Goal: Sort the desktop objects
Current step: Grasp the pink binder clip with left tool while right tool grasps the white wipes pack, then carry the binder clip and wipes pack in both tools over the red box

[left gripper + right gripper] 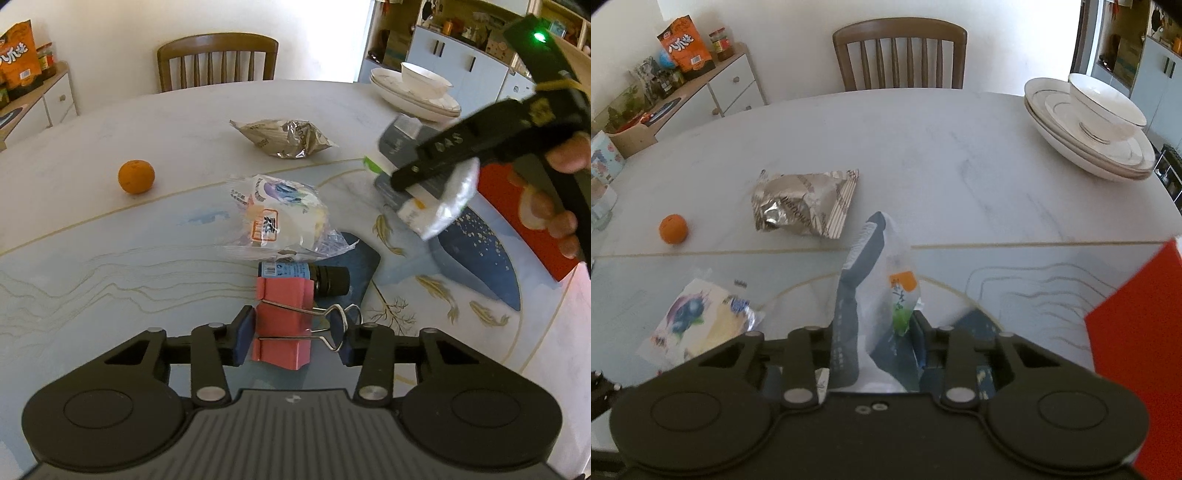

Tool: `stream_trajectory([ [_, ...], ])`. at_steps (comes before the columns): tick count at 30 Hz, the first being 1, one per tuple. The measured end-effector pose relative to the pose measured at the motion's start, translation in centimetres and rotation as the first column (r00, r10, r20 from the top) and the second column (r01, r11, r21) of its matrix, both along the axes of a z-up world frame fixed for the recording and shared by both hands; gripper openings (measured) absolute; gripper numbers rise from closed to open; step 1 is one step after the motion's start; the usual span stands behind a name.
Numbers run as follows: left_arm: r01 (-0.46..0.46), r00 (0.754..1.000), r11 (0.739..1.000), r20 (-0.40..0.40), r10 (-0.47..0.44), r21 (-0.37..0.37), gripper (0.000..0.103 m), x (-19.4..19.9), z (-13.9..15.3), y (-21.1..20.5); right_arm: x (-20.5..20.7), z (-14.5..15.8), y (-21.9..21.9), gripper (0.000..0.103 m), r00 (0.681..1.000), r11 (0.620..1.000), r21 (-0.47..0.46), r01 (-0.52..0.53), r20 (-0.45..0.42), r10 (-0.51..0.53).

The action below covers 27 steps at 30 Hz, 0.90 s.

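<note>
A red binder clip (282, 325) lies on the table with its wire handles to the right. My left gripper (295, 341) is shut on it, one pad against the clip's body and the other against the handles. Just beyond the clip lies a small dark bottle (295, 275) with a blue label. My right gripper (871, 354) is shut on a grey-blue and white snack packet (875, 295), which stands up between its fingers above the table. The left wrist view shows that gripper (402, 184) holding the packet (436, 210) at the right.
An orange (136, 176), a silver foil packet (284, 138) and a clear-bagged pastry (273, 218) lie on the table (110, 258). A red box (1137, 332) stands at the right. Stacked plates with a bowl (1089, 129) sit far right; a wooden chair (899, 55) is behind.
</note>
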<state>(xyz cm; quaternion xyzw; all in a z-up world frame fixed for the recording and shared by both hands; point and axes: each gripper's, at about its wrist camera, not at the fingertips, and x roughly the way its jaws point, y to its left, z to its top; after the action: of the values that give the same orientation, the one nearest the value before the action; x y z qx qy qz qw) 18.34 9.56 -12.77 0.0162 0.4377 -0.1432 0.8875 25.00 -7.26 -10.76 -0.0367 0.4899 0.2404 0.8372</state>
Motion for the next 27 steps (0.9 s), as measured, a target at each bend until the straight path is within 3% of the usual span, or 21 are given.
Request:
stream_trajectory([
  [5,-0.009,1.000,1.000,0.004,0.009,-0.011,0.032,-0.5,0.3,0.2,-2.0,0.7,-1.3,0.033,1.000,1.000,0.024,-0.007,-0.012,0.008],
  [16,-0.031,1.000,0.999,-0.006,0.031,-0.026,0.032,-1.2,0.4,0.3,-6.0,2.6,-4.1,0.032,0.999,0.999,0.043,-0.028,-0.027,0.029],
  [27,-0.036,0.999,0.999,-0.015,0.035,-0.036,0.032,-3.1,1.0,-0.2,-9.4,2.4,-6.7,0.032,0.998,0.999,0.042,-0.020,-0.063,0.023],
])
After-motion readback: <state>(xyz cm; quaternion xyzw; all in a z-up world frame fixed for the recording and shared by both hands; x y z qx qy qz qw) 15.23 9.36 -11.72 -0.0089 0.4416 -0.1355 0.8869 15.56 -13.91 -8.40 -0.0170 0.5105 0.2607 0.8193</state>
